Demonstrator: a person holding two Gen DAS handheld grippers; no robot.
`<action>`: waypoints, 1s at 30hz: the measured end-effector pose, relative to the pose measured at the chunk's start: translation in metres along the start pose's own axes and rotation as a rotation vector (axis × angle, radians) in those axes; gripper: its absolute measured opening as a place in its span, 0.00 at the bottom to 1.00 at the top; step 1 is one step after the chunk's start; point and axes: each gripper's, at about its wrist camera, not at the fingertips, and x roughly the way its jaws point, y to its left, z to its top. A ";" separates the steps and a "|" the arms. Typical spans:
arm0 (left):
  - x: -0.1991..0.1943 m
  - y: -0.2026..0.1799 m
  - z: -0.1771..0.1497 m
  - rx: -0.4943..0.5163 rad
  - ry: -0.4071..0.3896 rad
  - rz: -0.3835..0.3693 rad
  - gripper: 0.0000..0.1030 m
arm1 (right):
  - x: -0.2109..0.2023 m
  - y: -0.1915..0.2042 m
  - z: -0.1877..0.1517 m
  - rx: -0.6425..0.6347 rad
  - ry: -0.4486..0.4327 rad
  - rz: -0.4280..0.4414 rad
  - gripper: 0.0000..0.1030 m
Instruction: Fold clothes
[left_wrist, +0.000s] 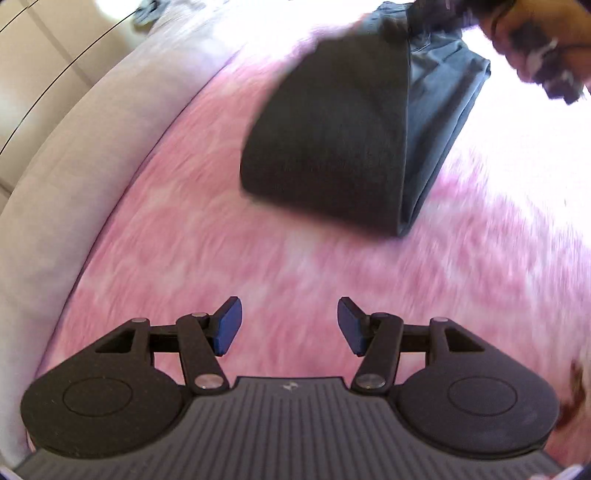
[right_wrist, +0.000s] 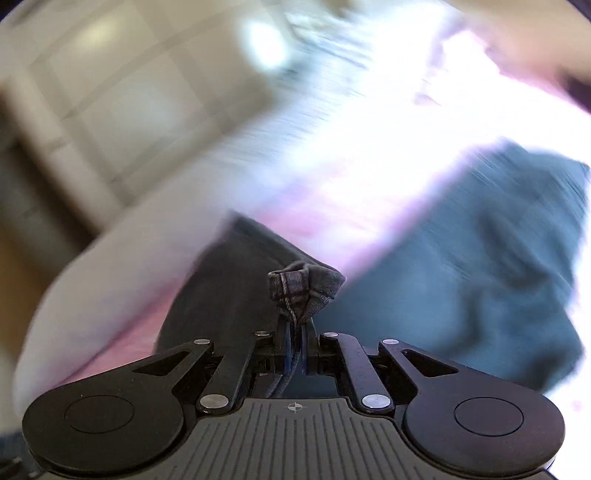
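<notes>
Right hand-held gripper (right_wrist: 294, 350) pinches the soft, limp dark garment's (left_wrist: 332, 140) bunched hem; left hand-held gripper (left_wrist: 290, 325) hangs wide, empty.

Right wrist view is heavily motion-blurred: pale cabinet panels (right_wrist: 122, 110) and the blue-grey folded fabric (right_wrist: 480, 280) show no detail, and the bed's pink fuzzy blanket (right_wrist: 314, 218) blows out to white. The pinched corner of dark grey cloth (right_wrist: 303, 288) hides the right hand-held gripper (right_wrist: 295, 350) pads. Left wrist view: far blanket overexposed, near pile smeared. A person's hand (left_wrist: 543, 48) top right is blurred and cut by the frame edge. Dark item (left_wrist: 147, 11) at top left too small to identify.
</notes>
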 end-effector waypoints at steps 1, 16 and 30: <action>0.006 -0.005 0.010 0.018 -0.003 -0.003 0.52 | 0.010 -0.024 0.000 0.059 0.035 -0.023 0.03; 0.063 -0.068 0.084 0.280 0.023 0.018 0.52 | 0.046 -0.087 0.023 0.054 0.320 0.082 0.05; 0.074 -0.111 0.025 0.709 -0.018 0.088 0.63 | -0.046 -0.072 -0.015 -0.869 0.371 0.046 0.55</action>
